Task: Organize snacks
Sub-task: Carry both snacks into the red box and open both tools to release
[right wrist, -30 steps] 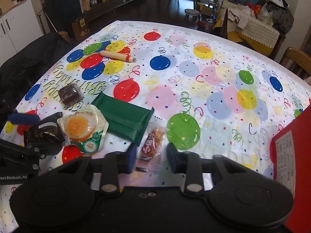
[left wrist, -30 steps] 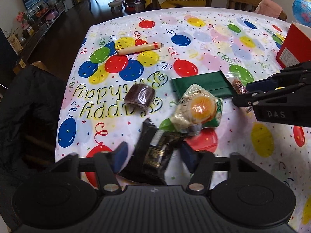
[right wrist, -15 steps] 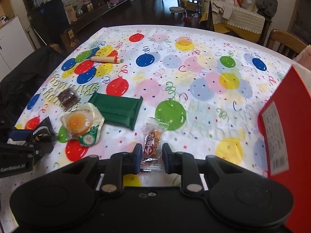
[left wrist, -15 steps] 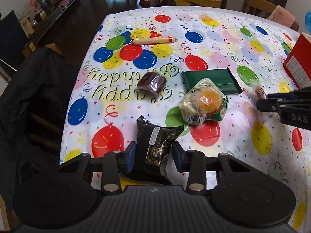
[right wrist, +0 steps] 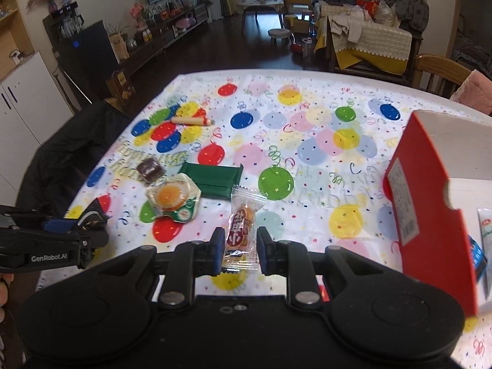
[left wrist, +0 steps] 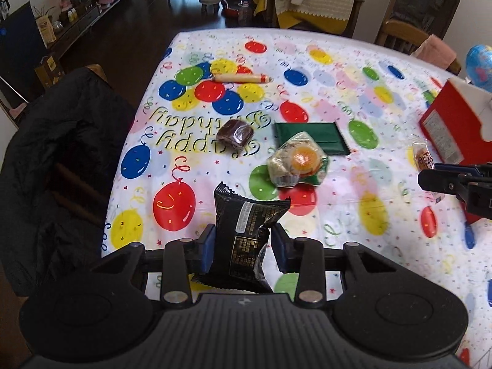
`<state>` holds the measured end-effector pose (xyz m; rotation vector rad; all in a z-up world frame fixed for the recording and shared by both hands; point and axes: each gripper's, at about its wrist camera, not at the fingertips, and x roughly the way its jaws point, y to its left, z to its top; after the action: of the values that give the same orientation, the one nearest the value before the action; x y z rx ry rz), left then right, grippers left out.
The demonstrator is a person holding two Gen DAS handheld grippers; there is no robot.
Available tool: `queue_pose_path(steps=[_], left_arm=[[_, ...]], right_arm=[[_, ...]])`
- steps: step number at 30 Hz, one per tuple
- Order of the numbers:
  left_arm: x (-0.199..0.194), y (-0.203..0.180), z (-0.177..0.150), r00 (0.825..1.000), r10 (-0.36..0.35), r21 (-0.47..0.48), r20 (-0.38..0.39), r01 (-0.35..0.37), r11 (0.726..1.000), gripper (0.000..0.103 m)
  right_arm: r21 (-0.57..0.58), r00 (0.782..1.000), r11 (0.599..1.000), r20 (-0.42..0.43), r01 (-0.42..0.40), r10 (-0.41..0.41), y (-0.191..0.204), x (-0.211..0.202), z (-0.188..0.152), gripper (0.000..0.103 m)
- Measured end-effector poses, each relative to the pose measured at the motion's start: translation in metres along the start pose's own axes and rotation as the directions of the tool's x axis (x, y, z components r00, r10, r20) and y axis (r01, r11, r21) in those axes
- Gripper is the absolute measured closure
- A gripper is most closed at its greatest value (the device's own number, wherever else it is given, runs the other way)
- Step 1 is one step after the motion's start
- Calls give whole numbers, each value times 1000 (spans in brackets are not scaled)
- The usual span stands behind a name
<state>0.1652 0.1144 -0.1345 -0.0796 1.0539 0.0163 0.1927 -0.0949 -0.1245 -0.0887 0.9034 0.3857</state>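
Observation:
My left gripper (left wrist: 243, 246) is shut on a black snack packet (left wrist: 246, 230) and holds it above the table's near left part. My right gripper (right wrist: 238, 246) is shut on a clear-wrapped orange snack (right wrist: 241, 224), lifted off the table beside the red box (right wrist: 427, 215). That box also shows in the left wrist view (left wrist: 452, 129). On the balloon tablecloth lie a green packet (left wrist: 310, 133), an egg-print snack bag (left wrist: 298, 163), a brown wrapped cake (left wrist: 235, 135) and a sausage stick (left wrist: 243, 77).
The red box holds other packets (right wrist: 486, 230) inside. A black jacket (left wrist: 58, 166) hangs on a chair at the table's left edge. Wooden chairs (right wrist: 439, 70) stand at the far right. The floor drops away beyond the far edge.
Both grippers closed on their snacks and lifted them. The left rose with the black packet; the right rose and moved right toward the red box with the orange snack.

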Motion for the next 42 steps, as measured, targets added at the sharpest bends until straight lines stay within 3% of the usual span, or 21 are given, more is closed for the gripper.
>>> queue_pose_path(steps=[12,22,32,42], left_arm=[[-61,-22,-7,994,-61,28,88,59,998,66],[-96,-51,5,981,-118,83,152,106,991,66],[-100,-113,31,971,-165,124,176,144,982,66],[-80,-206,54,971,-184,179,153,155,972,66]], right_arm=[[3,996,1000,83,20,-21,7,-72,-11,83],[6,985,997,156,70,-71,-6,-119,-8,83],[51,974,993,197,106,-114,-65,-145,-3,83],[85,973,988,185,126,-140,-150,-154,-7,83]])
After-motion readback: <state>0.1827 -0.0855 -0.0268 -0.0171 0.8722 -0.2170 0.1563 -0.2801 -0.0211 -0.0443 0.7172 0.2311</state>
